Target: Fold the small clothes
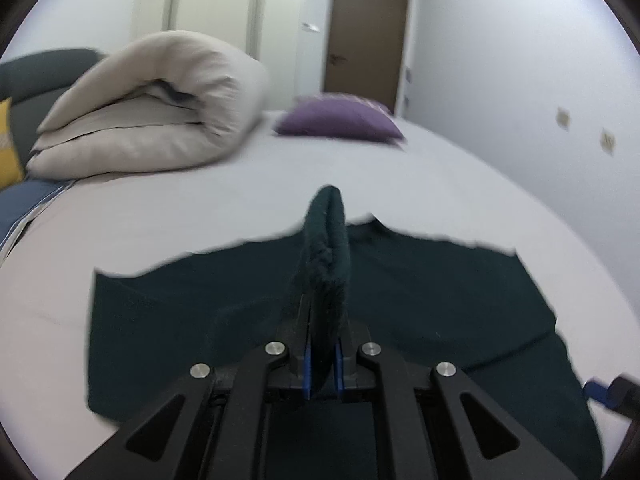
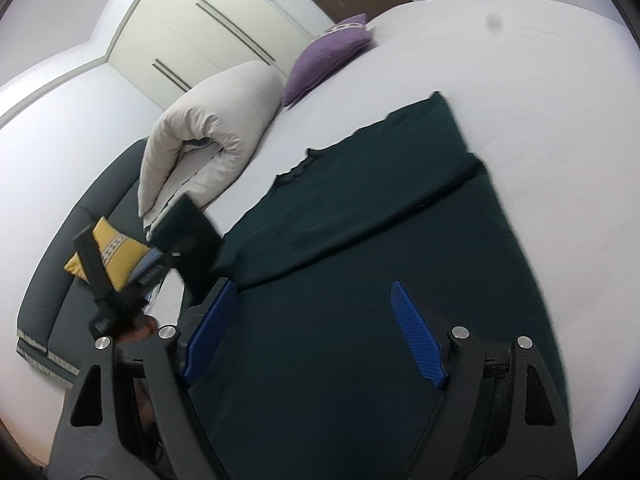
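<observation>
A dark green garment point(image 1: 420, 288) lies spread on the white bed point(image 1: 240, 208). My left gripper point(image 1: 322, 320) is shut on a fold of the garment, which stands up between the blue pads. In the right wrist view the garment point(image 2: 360, 220) lies flat with one side folded over. My right gripper point(image 2: 312, 304) is open just above the garment's near part, empty. The left gripper point(image 2: 172, 248) shows at the left there, holding a lifted corner of the cloth. The right gripper's tip point(image 1: 608, 392) shows at the right edge of the left wrist view.
A rolled beige duvet point(image 1: 152, 112) lies at the bed's back left. A purple cushion point(image 1: 340, 120) sits at the far end. A yellow cushion point(image 2: 108, 256) rests on the dark headboard point(image 2: 80, 240). Wardrobe point(image 2: 208, 20) and a brown door point(image 1: 364, 40) stand behind.
</observation>
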The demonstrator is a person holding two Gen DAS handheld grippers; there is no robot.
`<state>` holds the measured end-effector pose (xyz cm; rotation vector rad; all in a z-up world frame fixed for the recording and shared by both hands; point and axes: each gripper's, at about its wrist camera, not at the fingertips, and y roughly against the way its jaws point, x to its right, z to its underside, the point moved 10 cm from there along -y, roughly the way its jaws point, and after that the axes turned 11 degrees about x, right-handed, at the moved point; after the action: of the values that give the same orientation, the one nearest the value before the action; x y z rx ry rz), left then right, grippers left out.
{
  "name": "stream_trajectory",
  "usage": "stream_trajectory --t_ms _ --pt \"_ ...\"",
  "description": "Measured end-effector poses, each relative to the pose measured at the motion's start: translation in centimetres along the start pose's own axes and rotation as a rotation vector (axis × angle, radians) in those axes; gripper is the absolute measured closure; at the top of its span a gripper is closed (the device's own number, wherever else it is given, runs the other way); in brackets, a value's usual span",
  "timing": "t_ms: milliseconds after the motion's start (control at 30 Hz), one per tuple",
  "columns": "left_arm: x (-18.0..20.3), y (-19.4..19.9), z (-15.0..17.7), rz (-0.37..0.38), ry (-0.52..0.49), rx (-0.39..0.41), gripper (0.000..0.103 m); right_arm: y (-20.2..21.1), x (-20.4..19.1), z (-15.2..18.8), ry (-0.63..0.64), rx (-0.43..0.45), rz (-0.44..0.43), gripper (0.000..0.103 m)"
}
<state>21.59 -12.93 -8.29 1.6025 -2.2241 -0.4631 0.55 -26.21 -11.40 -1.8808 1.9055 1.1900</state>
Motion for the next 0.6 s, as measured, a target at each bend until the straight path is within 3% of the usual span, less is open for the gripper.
stream_trajectory --t_ms 133,200,233,367,600 --pt "1.6 -2.8 2.5 -0.004 -0.018 -0.076 0.089 -1.1 1.4 -0.5 -0.003 -0.021 0.012 0.024" --pt "1.6 -3.4 3.7 -0.004 -0.032 -0.117 0.071 -2.2 1.7 -0.6 -0.004 -0.041 0.012 0.024" --pt "1.5 -3.7 4.4 -0.006 -0.052 -0.143 0.055 -3.1 1.9 -0.5 -0.007 -0.059 0.013 0.024" --pt "1.2 -2.1 5.0 0.011 -0.029 -0.136 0.030 -5.8 1.4 -0.5 -0.003 -0.097 0.002 0.024" --pt "-0.5 2.2 6.1 0.059 0.010 -0.128 0.021 -12.5 -3.2 -0.8 0.038 -0.202 -0.044 0.024"
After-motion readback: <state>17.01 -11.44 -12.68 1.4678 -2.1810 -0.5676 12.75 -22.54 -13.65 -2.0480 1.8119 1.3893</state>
